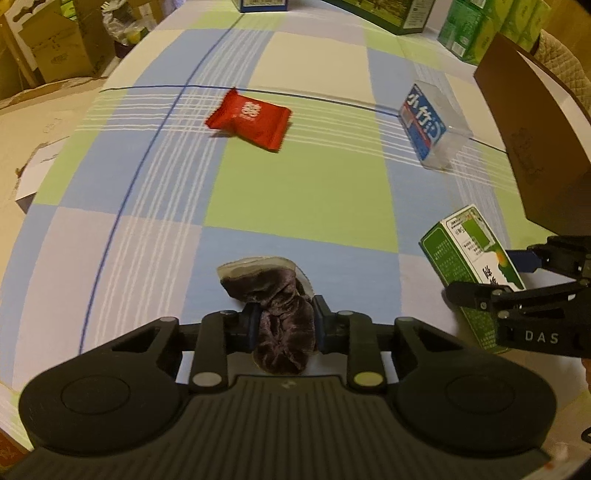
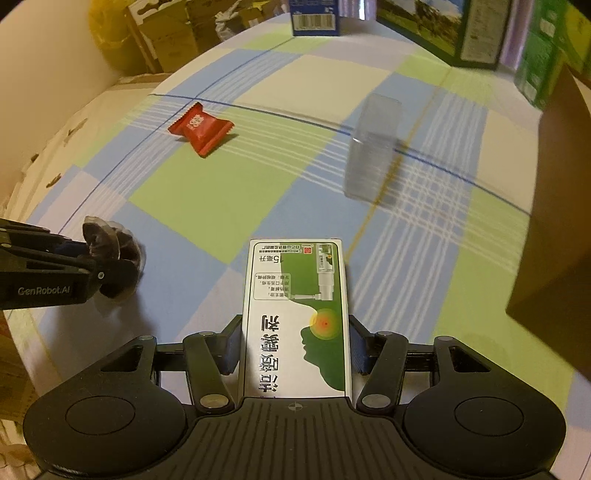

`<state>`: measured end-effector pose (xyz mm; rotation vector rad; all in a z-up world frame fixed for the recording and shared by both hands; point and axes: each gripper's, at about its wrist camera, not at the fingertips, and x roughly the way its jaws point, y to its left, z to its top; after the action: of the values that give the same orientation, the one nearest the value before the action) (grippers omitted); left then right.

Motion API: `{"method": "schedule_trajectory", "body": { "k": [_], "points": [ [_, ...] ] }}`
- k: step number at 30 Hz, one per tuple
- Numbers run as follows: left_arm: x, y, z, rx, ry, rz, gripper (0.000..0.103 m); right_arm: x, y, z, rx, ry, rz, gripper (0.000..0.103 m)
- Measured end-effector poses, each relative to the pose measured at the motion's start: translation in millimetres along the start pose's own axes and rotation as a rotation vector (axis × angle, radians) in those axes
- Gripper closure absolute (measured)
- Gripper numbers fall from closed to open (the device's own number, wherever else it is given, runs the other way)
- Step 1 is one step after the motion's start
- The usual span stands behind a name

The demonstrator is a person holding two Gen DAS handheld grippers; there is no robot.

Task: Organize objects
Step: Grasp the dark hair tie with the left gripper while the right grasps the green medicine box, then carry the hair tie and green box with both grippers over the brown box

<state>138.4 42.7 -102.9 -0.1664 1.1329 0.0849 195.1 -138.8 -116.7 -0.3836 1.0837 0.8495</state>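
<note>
A: What is the left gripper (image 1: 283, 325) clamped on?

B: A crumpled wad of plush brown cloth (image 1: 275, 314), soft and velvety, with a paler stiff edge showing at its top. The blue pads pinch it from both sides, just above the checked sheet (image 1: 295, 192).

A: And the right gripper (image 2: 295, 350)?

B: Closed on a green box (image 2: 297, 317), a flat rectangular carton with a glossy white border, printed with a head in profile and a spray bottle. The pads press its long sides. In the left view it is tilted in the air at the right edge.

A: What lies ahead of them?

B: A red packet (image 1: 249, 120), shiny foil with crimped ends, lying on a green square near the dark line. Right of it is a clear box (image 1: 432, 125) of hard plastic with a blue and white label; from the right view only its see-through side shows, blurred. A brown carton (image 1: 535, 140) rises at the far right, close to the clear box.

A: The surface?

B: Smooth cloth in blue, green and cream checks with thin white stripes, curving off at the edges. Cardboard boxes (image 1: 48, 48) stand to the left, green cartons (image 1: 476, 26) at the back right.
</note>
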Motion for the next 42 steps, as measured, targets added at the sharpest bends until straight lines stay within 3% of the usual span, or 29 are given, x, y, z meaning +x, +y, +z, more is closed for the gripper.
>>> {"method": "schedule_trajectory", "body": {
  "k": [10,20,32,42],
  "points": [
    [-5,-21,6,0.042,-0.004,-0.05,0.082,-18,-24,-15,0.116,0.01,0.034,0.05],
    [-41,-48,33,0.077,-0.1,-0.104,0.082,-69,-53,-16,0.221,-0.095,0.049,0.05],
    [-73,-115,63,0.182,-0.189,-0.211,0.082,-130,-93,-14,0.296,-0.227,0.04,0.05],
    [-80,-181,86,0.275,-0.23,-0.303,0.082,-176,-148,-28,0.4,-0.309,-0.013,0.05]
  ]
}}
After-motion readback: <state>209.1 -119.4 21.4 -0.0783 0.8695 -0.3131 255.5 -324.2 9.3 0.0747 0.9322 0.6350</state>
